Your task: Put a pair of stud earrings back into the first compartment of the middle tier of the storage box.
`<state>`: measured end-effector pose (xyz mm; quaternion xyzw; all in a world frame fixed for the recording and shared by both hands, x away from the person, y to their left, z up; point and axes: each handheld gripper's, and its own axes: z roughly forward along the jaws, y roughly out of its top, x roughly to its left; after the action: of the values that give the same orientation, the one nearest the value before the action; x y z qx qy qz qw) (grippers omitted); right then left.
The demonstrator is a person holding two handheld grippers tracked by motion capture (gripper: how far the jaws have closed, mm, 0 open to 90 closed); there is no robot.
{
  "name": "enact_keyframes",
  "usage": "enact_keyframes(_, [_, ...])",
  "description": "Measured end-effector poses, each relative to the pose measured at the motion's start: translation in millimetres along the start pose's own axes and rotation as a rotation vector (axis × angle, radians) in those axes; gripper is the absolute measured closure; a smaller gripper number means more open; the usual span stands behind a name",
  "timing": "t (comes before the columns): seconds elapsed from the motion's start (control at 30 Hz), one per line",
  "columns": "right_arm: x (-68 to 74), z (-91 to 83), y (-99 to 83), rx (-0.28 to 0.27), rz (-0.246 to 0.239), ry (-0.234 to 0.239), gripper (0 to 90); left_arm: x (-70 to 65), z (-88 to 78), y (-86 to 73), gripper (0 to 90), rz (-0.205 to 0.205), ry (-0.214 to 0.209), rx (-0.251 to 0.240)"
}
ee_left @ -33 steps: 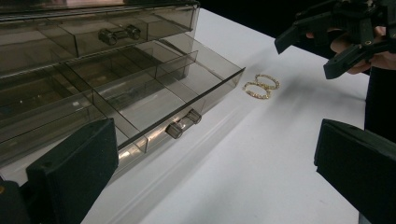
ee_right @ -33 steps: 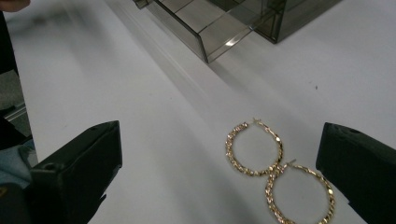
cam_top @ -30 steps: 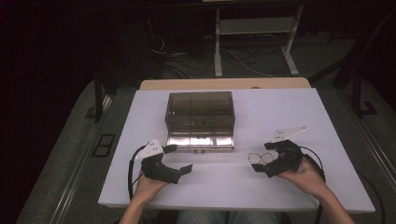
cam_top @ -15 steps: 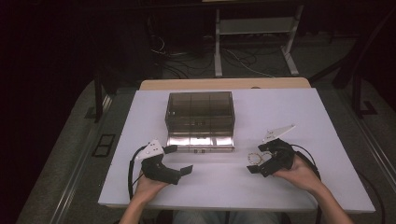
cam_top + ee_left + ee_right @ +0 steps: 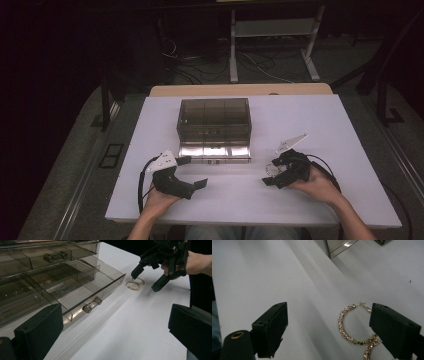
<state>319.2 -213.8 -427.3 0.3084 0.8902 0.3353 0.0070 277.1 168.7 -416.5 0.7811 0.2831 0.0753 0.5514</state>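
Smoky drawer organiser (image 5: 214, 122), white table (image 5: 320, 120)

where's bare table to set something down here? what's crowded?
Free: the table right of the drawer box up to the right edge, the strip left of the box, and the front middle between the left tool and right tool. Crowded: ahead of the box, where its open drawer juts out, and around the hoop earrings under the right tool.

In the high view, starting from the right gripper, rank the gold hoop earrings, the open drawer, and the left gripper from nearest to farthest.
From the right gripper:
1. Gold hoop earrings, on the table right at its jaw tips.
2. Open drawer, pulled out of the smoky clear organizer, up and to the left.
3. Left gripper, across the table near the left front edge.
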Motion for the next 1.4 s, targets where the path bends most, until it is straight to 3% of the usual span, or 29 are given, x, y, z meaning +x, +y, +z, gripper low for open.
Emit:
enact_keyframes(0.23, [-0.8,1.4,0.1,-0.002,-0.004,-0.032,36.5,0.6,0.2,-0.5,0.0,-0.003,0.000,0.006])
enact_keyframes(0.6, [0.1,8.6,-0.8,0.045,-0.021,-0.093,62.6,1.1,1.9,-1.1,0.0,-0.007,-0.007,0.017])
enact_keyframes(0.97, [2.1,12.1,2.1,0.076,-0.046,-0.140,76.4,3.6,-0.2,-0.9,0.0,-0.016,0.011,0.002])
enact_keyframes(1.13, [0.3,12.5,2.9,0.079,-0.017,-0.134,83.8,5.6,-1.3,-1.0,0.0,-0.020,0.016,0.002])
enact_keyframes(1.4, [-5.0,11.7,4.6,0.082,0.056,-0.097,84.8,8.2,-2.5,-1.1,0.0,-0.026,0.021,-0.008])
